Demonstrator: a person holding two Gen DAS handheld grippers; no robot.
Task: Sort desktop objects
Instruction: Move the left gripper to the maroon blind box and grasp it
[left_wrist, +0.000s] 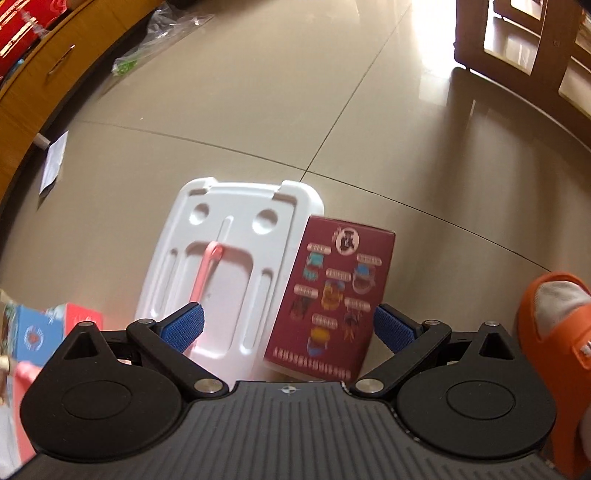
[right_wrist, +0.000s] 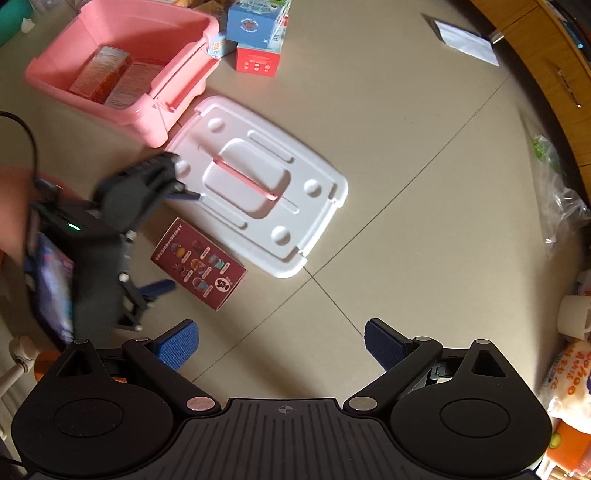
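A maroon box (left_wrist: 332, 295) with printed pictures lies on the tiled floor beside a white bin lid (left_wrist: 229, 258) with a pink handle. My left gripper (left_wrist: 288, 328) is open, low over the floor, its fingers on either side of the box's near end. From the right wrist view the box (right_wrist: 199, 264) lies flat next to the lid (right_wrist: 258, 184), and the left gripper (right_wrist: 173, 240) is over it. My right gripper (right_wrist: 282, 347) is open and empty, high above the floor. A pink bin (right_wrist: 122, 66) holds two small boxes (right_wrist: 110, 75).
A blue box (right_wrist: 255, 22) and a red box (right_wrist: 258, 61) sit behind the pink bin. A foot in an orange slipper (left_wrist: 554, 332) is at the right. Wooden cabinet (left_wrist: 48, 74) along the left, snack packs (right_wrist: 569, 380) and plastic bags (right_wrist: 561, 206) at the right.
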